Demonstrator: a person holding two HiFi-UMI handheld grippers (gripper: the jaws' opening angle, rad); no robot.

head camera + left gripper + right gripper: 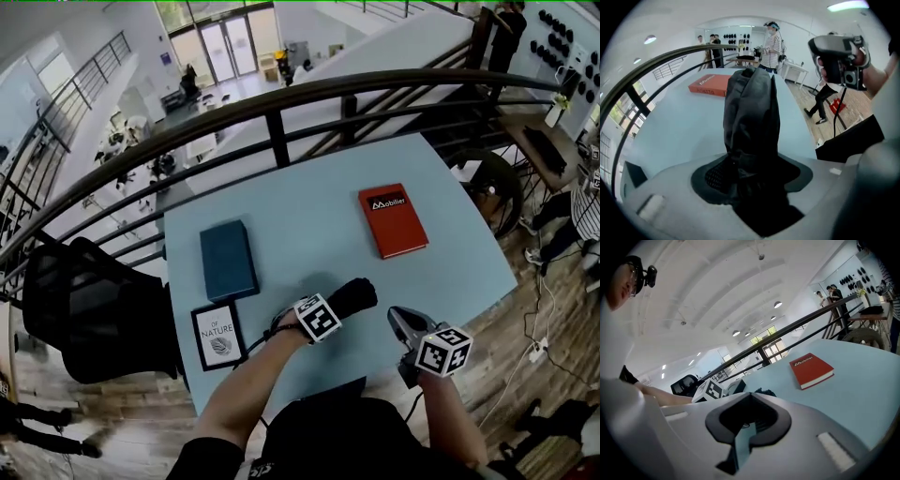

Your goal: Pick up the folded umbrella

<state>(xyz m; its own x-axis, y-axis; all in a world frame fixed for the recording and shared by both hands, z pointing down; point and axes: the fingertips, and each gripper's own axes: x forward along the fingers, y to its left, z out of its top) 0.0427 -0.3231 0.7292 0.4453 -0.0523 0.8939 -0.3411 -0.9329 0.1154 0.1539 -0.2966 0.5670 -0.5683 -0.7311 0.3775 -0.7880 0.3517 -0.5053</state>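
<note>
**Folded umbrella and surroundings.** The folded black fabric umbrella was held in the left gripper over the near part of the pale blue table. Its creased, soft cloth was bunched into a short, stubby bundle. In the left gripper view the dark ribbed pads were seen pressed against both sides of the umbrella, which stood out beyond the jaws. Whether its far end was clear of the tabletop could not be determined.

The right gripper was held just beside the umbrella, near the table's front edge. Its jaws were drawn together to a narrow slit, and nothing was gripped between them.

Three flat objects lay on the smooth tabletop, well apart from one another:
- a red hardcover book with white lettering, beyond the umbrella
- a dark teal rectangular book, at left
- a white printed card with a black border, nearer the front edge

A black mesh office chair stood beside the table's left side. A curved black metal railing ran behind the far edge.
</note>
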